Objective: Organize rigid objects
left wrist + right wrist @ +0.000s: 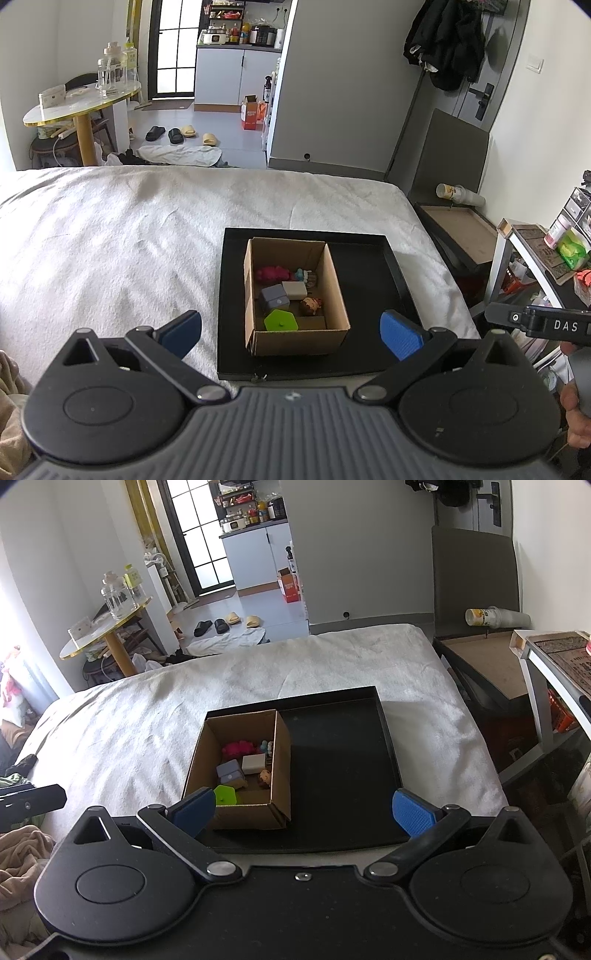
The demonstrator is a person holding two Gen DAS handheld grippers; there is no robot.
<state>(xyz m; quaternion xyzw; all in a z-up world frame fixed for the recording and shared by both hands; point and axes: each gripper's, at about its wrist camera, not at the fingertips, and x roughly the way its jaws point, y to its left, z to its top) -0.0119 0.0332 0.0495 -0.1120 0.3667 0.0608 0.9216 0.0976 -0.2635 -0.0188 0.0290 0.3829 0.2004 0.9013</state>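
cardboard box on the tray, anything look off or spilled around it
Nothing stands out. The cardboard box sits upright in the left part of the black tray, with the small toys all inside it, including the green piece. Both grippers hang open and empty.

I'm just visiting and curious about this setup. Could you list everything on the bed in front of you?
Tray: one, black, on the white bed cover.
Cardboard box: one, brown, open, on the tray's left part.
Small toys, all inside the box: pink one, grey block, cream block, green piece, brown-haired figure.
Left gripper: blue fingers, open, empty.
Right gripper: blue fingers, open, empty.
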